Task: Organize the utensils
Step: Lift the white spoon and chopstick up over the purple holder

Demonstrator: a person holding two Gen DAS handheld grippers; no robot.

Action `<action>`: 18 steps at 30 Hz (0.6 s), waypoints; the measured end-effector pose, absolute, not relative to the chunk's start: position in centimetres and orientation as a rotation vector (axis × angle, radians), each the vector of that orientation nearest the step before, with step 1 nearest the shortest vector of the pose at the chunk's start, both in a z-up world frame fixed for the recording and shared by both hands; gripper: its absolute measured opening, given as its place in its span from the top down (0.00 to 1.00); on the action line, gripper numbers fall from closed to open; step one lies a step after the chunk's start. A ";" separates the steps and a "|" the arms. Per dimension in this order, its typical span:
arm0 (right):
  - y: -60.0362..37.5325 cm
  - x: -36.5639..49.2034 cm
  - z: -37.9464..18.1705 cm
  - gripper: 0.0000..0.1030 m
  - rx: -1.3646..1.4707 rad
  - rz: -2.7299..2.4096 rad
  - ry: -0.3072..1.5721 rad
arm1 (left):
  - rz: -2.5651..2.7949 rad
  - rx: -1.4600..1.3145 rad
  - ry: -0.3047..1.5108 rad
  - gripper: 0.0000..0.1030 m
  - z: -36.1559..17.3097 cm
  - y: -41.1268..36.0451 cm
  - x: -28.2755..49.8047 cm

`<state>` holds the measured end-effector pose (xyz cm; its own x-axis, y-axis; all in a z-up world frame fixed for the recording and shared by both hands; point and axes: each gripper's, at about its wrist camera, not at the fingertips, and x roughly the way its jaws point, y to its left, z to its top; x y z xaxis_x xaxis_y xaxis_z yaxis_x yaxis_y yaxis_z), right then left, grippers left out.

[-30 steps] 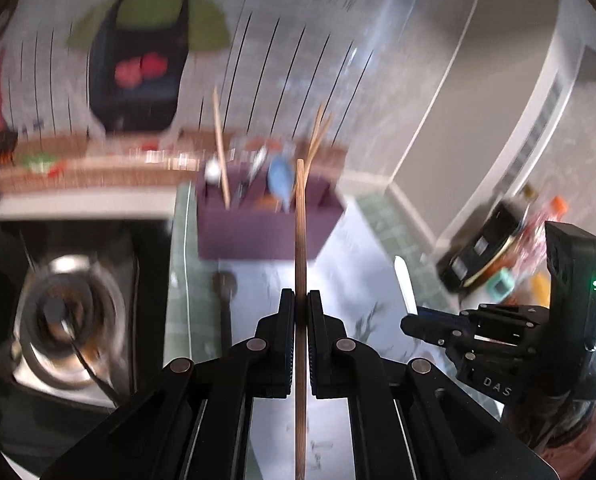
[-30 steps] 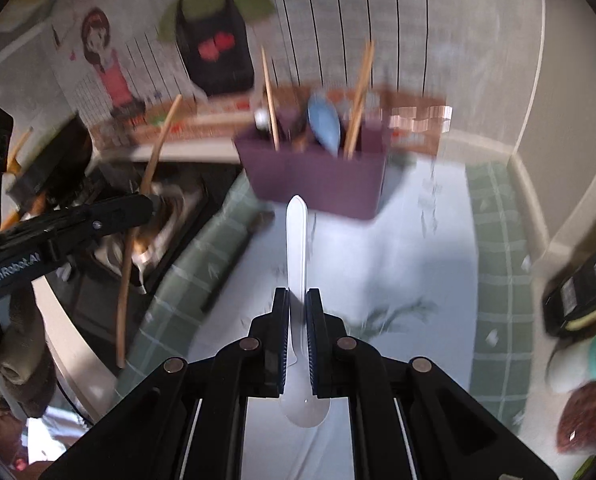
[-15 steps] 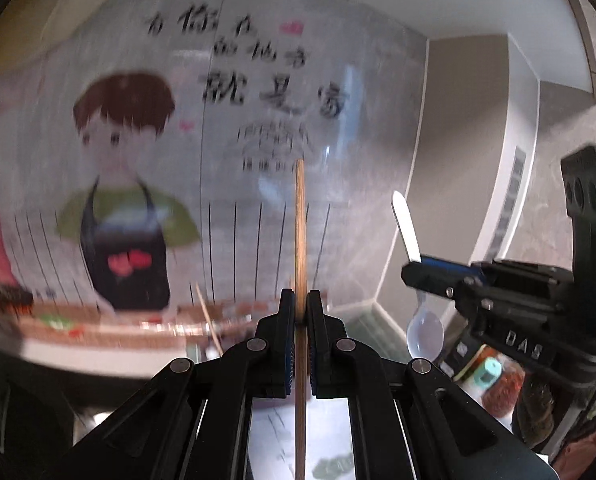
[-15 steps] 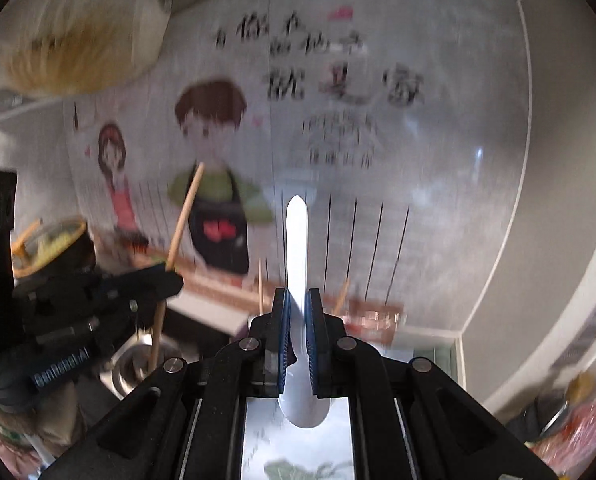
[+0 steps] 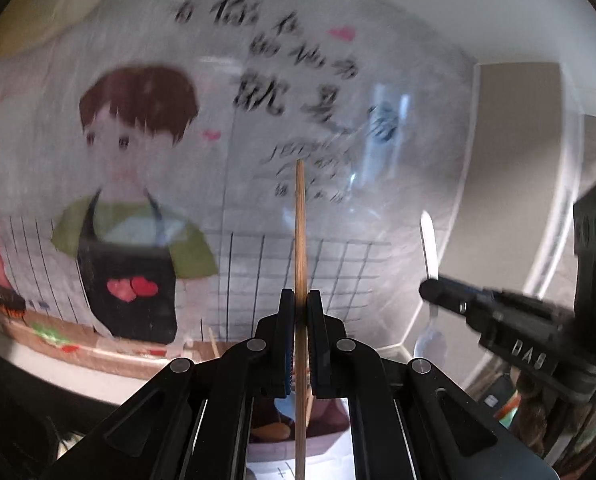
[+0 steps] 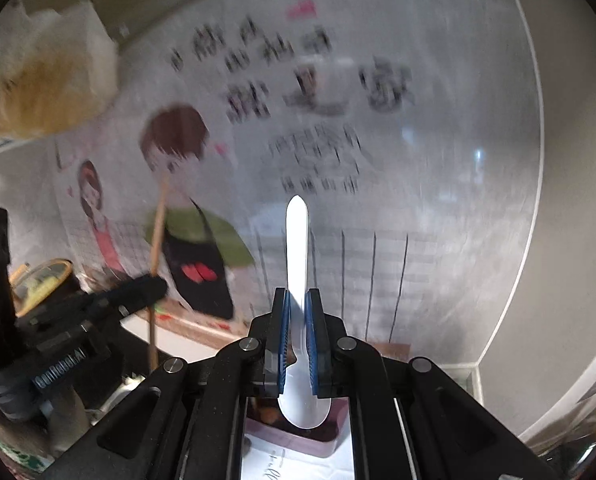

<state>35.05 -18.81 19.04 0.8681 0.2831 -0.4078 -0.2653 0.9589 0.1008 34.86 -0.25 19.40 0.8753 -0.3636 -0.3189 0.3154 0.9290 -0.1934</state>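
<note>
The left hand-held gripper (image 5: 299, 312) clamps a thin wooden chopstick (image 5: 300, 240) upright; the right hand-held gripper (image 6: 297, 316) grips a white plastic spoon (image 6: 297, 248) handle-up, above the purple utensil box (image 6: 294, 436).

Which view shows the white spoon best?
The right wrist view: the spoon fills the centre, handle up, bowl below the right gripper shut on it. The left wrist view shows it only small and side-on at the right edge.

"DAS" is printed on the right hand-held gripper (image 5: 449, 294).
</note>
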 end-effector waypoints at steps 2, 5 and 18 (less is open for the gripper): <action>-19.1 36.5 17.1 0.92 0.059 0.292 0.465 | -0.339 -0.155 0.387 0.94 17.5 -0.4 36.7; -18.9 38.5 14.4 0.92 0.068 0.301 0.503 | -0.321 -0.148 0.405 0.94 15.2 -1.0 39.0; -17.7 43.7 3.4 0.92 0.047 0.343 0.605 | -0.217 -0.147 0.465 0.95 5.3 -2.1 45.2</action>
<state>43.66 -17.74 3.43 0.7677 0.3299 -0.5494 -0.3027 0.9423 0.1428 45.22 -2.09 5.30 0.8714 -0.2402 -0.4277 0.1737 0.9665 -0.1891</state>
